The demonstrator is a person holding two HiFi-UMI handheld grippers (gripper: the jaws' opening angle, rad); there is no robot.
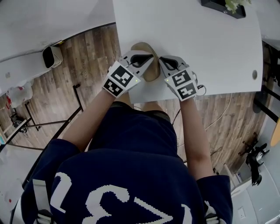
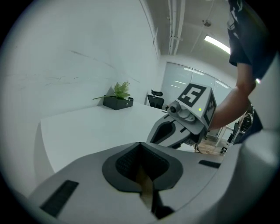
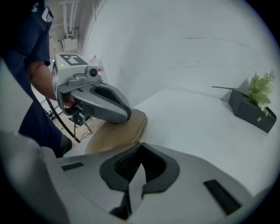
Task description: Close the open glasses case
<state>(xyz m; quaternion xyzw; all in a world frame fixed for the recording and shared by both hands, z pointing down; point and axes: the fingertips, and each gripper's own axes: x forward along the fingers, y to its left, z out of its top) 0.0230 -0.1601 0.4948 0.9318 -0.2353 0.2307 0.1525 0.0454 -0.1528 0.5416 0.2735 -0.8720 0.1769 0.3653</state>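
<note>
A tan glasses case [image 1: 151, 73] lies at the near edge of the white table [image 1: 197, 39]. In the right gripper view its lid lies down on the base, with a seam along the side [image 3: 141, 127]. My left gripper [image 1: 150, 57] rests on top of the case with its jaws shut; the tan case [image 2: 145, 183] shows through the slit below them. My right gripper [image 1: 162, 59] sits just right of the case, shut and holding nothing, its tips [image 3: 141, 148] close to the case's edge. The left gripper [image 3: 126, 114] covers most of the lid.
A black planter with a green plant [image 1: 224, 6] stands at the table's far right, also visible as the planter [image 3: 253, 109] in the right gripper view. The table edge runs just below both grippers, with wooden floor [image 1: 87, 65] and cables beyond. A second white table [image 1: 35, 22] is at the left.
</note>
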